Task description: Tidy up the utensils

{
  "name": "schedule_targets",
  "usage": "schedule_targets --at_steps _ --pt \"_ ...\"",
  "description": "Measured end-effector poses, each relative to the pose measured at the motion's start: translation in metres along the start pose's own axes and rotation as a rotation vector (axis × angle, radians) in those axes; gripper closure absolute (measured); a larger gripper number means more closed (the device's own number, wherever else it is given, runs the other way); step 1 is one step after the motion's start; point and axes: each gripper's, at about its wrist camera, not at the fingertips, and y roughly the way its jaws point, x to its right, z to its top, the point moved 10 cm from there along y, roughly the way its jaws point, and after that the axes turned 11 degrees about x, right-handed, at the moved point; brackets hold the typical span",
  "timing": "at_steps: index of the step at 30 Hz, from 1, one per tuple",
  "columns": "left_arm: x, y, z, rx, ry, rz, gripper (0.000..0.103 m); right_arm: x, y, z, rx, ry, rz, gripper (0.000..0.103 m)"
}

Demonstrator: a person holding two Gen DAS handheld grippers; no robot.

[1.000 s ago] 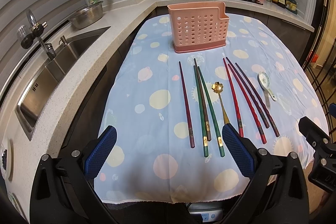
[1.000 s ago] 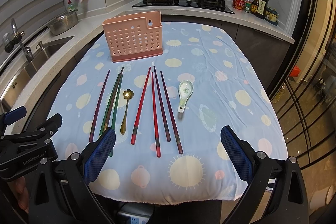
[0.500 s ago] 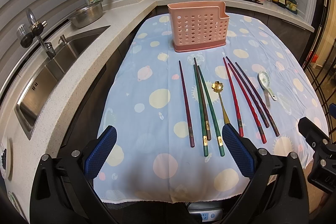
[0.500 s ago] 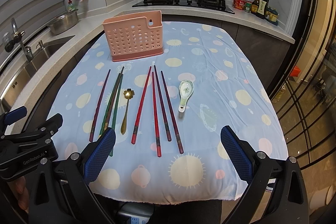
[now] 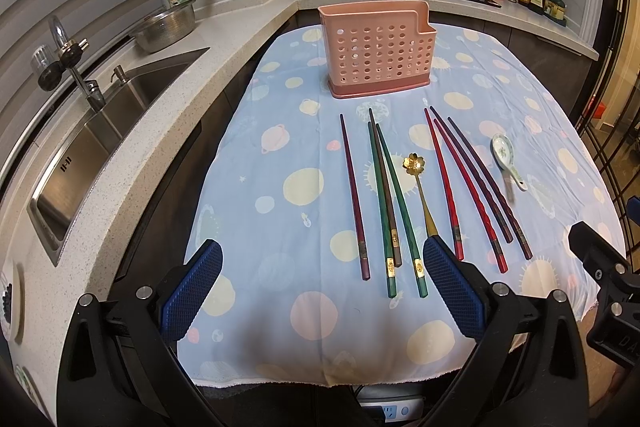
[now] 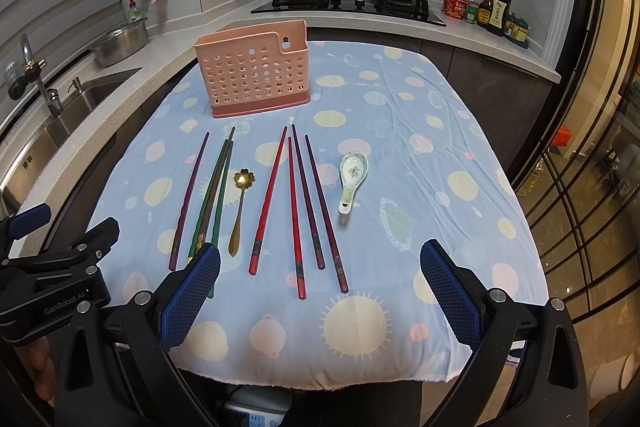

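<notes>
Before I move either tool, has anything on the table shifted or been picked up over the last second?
Nothing visibly changed. The left tool and right tool hang open over the near edge of the cloth, holding nothing. The chopsticks, gold spoon and ceramic spoon lie where they were, none yet in the pink holder.

My left gripper point(image 5: 322, 281) and right gripper point(image 6: 320, 281) match: black frames, silver screws, blue cross-hatched pads point(image 6: 190, 297). Beside the pads, white "GenRobot.AI" lettering marks the left frame.
</notes>
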Motion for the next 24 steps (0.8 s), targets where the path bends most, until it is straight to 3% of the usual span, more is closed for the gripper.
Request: schedule_targets --at_steps 24 --pt "-0.0001 -0.0001 -0.0007 -0.002 0.000 0.000 0.007 0.0001 0.0001 0.0002 0.000 0.000 -0.001 0.007"
